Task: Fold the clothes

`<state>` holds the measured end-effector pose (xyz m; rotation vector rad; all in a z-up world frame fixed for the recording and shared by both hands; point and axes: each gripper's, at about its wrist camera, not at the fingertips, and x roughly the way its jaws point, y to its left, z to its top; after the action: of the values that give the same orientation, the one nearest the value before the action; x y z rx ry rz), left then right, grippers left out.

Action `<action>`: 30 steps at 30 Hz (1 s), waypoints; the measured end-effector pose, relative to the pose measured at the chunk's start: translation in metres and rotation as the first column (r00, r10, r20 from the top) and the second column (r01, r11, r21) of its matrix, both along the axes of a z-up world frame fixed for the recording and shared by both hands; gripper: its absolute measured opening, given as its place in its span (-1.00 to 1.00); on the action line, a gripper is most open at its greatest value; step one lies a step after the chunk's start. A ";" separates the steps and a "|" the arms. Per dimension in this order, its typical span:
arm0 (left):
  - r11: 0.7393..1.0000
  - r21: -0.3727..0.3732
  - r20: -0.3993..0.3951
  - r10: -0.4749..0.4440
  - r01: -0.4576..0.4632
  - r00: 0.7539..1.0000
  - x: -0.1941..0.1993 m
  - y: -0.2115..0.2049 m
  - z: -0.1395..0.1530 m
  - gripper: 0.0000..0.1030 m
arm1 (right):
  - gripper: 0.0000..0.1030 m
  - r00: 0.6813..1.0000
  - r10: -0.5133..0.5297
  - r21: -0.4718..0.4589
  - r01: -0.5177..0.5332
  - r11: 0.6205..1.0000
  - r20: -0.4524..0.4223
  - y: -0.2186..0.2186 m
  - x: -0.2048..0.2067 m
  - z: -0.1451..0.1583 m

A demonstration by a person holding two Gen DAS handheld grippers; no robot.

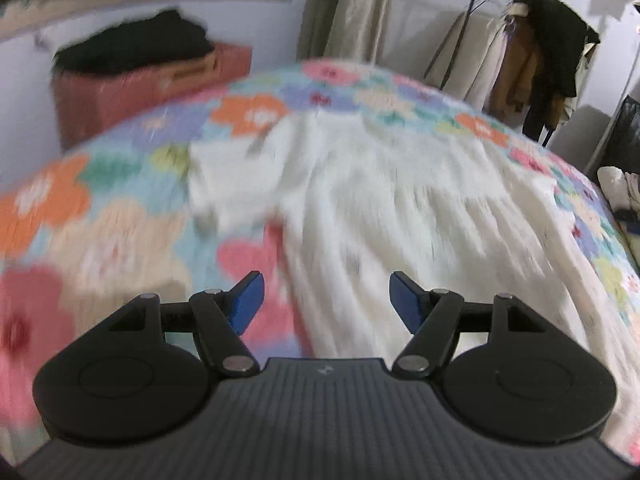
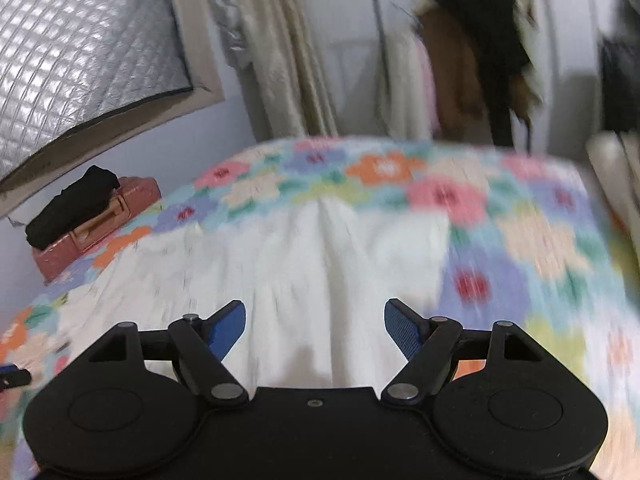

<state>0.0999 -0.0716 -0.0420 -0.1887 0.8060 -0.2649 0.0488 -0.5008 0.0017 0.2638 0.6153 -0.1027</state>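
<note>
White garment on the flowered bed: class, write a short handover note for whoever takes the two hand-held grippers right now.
Left hand-held gripper: open, empty, above the near edge of the white garment.
Right hand-held gripper: open, empty, over the same garment.
Garment: spread on the flowered bedspread, one sleeve out to the side.
Done: laid out; no finished fold visible through the blur.
Left: fold sleeves in, fold the body.
</note>
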 end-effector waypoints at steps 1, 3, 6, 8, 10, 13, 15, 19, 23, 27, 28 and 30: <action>0.999 -0.028 -0.065 0.026 -0.028 0.998 -0.009 0.000 -0.005 0.34 | 0.57 1.000 -0.006 0.028 0.007 1.000 -0.026 -0.002 -0.015 -0.008; 0.993 -0.079 -0.197 0.072 -0.089 0.978 -0.028 0.001 -0.014 0.34 | 0.57 0.997 -0.004 0.064 0.009 0.998 -0.075 -0.004 -0.039 -0.023; 0.994 -0.051 -0.311 0.073 -0.093 0.947 -0.048 -0.007 -0.026 0.34 | 0.57 0.994 0.000 0.061 0.006 0.998 -0.109 0.001 -0.075 -0.040; 0.995 -0.033 -0.325 0.074 -0.089 0.943 -0.060 -0.015 -0.028 0.34 | 0.57 0.994 -0.011 0.047 0.016 0.999 -0.111 0.002 -0.097 -0.048; 0.995 -0.043 -0.326 0.070 -0.088 0.943 -0.078 -0.018 -0.026 0.34 | 0.57 0.994 -0.042 0.041 0.047 0.998 -0.101 -0.002 -0.118 -0.054; 0.984 -0.128 -0.322 0.078 -0.125 0.944 -0.109 -0.018 -0.034 0.34 | 0.57 0.989 -0.129 0.029 0.131 0.991 -0.079 -0.012 -0.143 -0.063; 0.975 -0.140 -0.362 0.110 -0.170 0.926 -0.121 -0.017 -0.046 0.34 | 0.56 0.978 -0.199 0.037 0.202 0.979 -0.068 -0.020 -0.159 -0.068; 0.979 -0.060 -0.378 0.157 -0.194 0.912 -0.127 -0.025 -0.054 0.41 | 0.56 0.967 -0.253 0.081 0.256 0.963 -0.044 -0.035 -0.181 -0.069; 0.945 -0.156 -0.429 0.198 -0.288 0.882 -0.120 -0.019 -0.066 0.54 | 0.56 0.951 -0.306 0.019 0.307 0.951 -0.030 -0.042 -0.196 -0.069; 0.959 -0.102 -0.350 0.215 -0.265 0.912 -0.121 -0.032 -0.058 -0.87 | 0.56 0.937 -0.348 -0.021 0.348 0.937 -0.019 -0.046 -0.212 -0.080; 0.956 -0.131 -0.350 0.203 -0.262 0.915 -0.123 -0.032 -0.059 -0.97 | 0.56 0.935 -0.354 -0.009 0.354 0.935 -0.030 -0.048 -0.215 -0.087; 0.944 -0.184 -0.354 0.197 -0.274 0.914 -0.132 -0.034 -0.063 -0.97 | 0.56 0.929 -0.363 0.028 0.366 0.930 -0.068 -0.052 -0.220 -0.101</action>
<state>-0.0321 -0.1051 -0.1048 -0.5590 1.0760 -0.0951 -0.1709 -0.5529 -0.0992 0.4141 0.6246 -0.4595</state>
